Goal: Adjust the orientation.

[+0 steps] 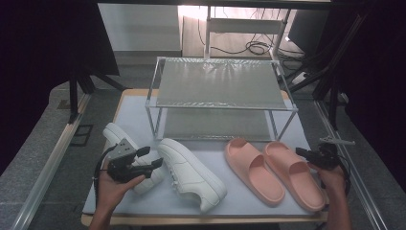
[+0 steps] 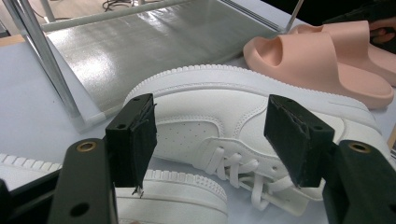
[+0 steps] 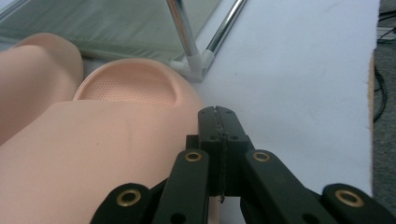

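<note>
We see two white sneakers on the near left of the table [image 1: 143,110]. The right sneaker [image 1: 191,173] lies angled, toe toward the near right; the left sneaker [image 1: 125,158] sits just beside it, partly under our left gripper [image 1: 149,158]. That gripper's jaws stand wide apart and hold nothing; they hover over the gap between the sneakers. The left gripper view shows what the high view does not: the perforated toe, stitched panels and white laces of the right sneaker [image 2: 243,126], framed between the open jaws, with the ribbed sole edge of the left sneaker [image 2: 177,196] below.

To the right lie two pink slides [image 1: 275,170], side by side. Our right gripper [image 1: 302,152] sits at the far right slide, jaws pressed shut on nothing. The right gripper view shows the dotted footbed of that slide [image 3: 126,88] just left of the closed jaws. Beyond stands a metal rack [image 1: 220,84].
</note>
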Demonstrator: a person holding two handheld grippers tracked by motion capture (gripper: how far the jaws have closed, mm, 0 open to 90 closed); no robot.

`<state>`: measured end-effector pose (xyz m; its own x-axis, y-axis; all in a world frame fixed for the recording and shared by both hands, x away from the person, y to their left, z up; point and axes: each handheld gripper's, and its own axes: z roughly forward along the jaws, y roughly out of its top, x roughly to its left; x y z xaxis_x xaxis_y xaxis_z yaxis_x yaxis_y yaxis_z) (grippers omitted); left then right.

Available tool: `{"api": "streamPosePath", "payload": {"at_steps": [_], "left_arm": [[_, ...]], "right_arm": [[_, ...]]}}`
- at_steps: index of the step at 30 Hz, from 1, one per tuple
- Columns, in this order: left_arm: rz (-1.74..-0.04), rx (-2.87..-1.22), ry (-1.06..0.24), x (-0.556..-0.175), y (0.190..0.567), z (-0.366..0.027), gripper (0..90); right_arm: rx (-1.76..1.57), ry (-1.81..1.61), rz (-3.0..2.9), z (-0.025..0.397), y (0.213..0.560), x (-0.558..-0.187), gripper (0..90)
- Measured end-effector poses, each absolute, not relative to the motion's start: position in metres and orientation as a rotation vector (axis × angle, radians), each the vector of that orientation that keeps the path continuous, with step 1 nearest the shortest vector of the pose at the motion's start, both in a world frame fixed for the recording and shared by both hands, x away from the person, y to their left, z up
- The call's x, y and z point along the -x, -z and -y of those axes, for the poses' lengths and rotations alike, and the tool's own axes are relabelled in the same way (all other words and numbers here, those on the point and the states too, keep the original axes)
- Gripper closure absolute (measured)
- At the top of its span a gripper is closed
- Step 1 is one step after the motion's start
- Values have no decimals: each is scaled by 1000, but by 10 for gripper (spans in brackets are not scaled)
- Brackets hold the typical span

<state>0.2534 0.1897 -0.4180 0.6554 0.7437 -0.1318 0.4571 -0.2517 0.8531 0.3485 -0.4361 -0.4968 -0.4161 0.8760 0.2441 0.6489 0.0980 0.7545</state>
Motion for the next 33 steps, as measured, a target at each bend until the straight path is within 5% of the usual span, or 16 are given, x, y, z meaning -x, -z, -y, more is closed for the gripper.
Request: {"api": "streamPosePath", "payload": {"at_steps": [20, 33], "left_arm": [[-936, -1889, -375, -254, 414, -191, 347], [-928, -1881, -378, -254, 412, -192, 347]], "right_arm": [[-1535, -1117, -2045, 451, 484, -265, 900], [-1563, -1137, -2035, 454, 487, -261, 900]]}}
